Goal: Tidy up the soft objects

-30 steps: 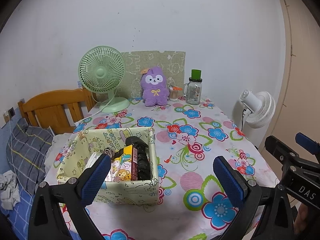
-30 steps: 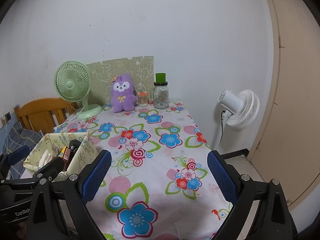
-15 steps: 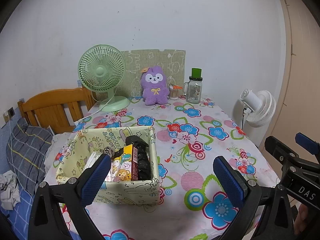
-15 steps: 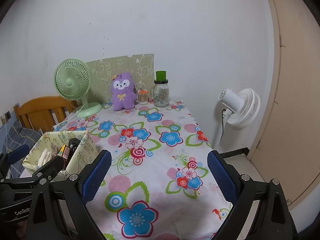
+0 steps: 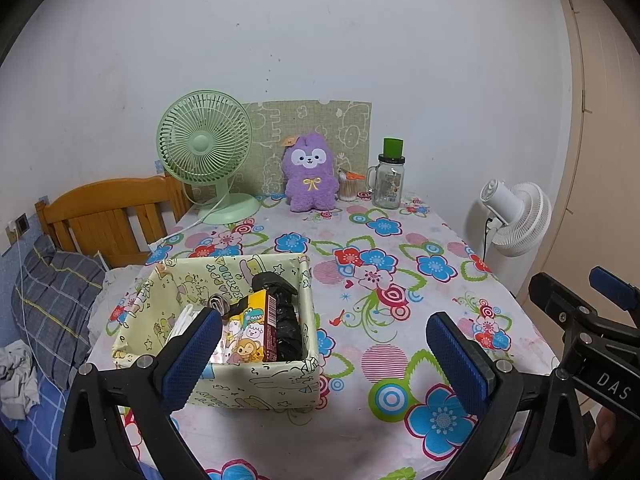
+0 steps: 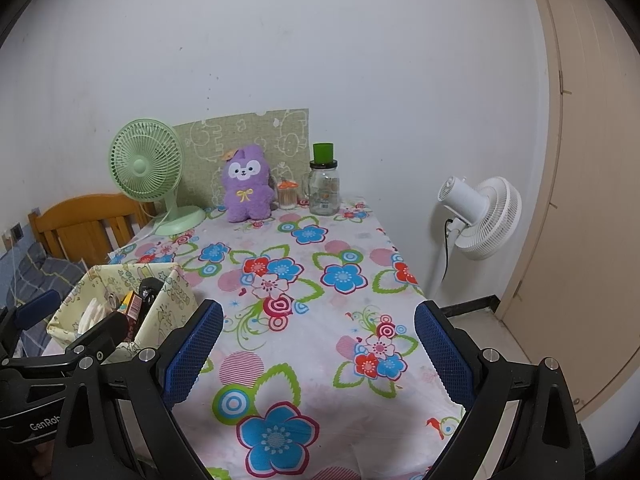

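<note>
The left gripper (image 5: 324, 356) hangs over the near edge of the table (image 5: 400, 280), its blue-padded fingers (image 5: 192, 356) spread wide with nothing between them. The right gripper (image 6: 318, 354) is held the same way, jaws wide apart and empty, just to the right of the left one; its black frame shows at about 4 o'clock in the left wrist view.

A flowered cloth covers the table. On it, at about 8 o'clock from the table's middle, sits a pale yellow fabric box (image 5: 256, 380) with cartoon prints. Inside the box lie a yellow snack packet (image 5: 250, 332) with cartoon animals, a black bundle (image 5: 286, 320) against the right wall, and something white (image 5: 182, 322) at the left that is too hidden to tell.

The purple plush toy (image 5: 309, 178) stands upright at the far edge, at 12 o'clock, against a green patterned board (image 5: 312, 124) leaning on the wall. A green desk fan (image 5: 205, 148) stands at about 11 o'clock, just left of the toy. To the toy's right are a small container with an orange lid (image 5: 349, 188) and a glass jar with a green cap (image 5: 387, 180). A white floor fan (image 5: 516, 216) stands off the table at 3 o'clock. A wooden bed frame (image 5: 104, 216) and a grey checked pillow (image 5: 56, 300) lie at 9 o'clock.
</note>
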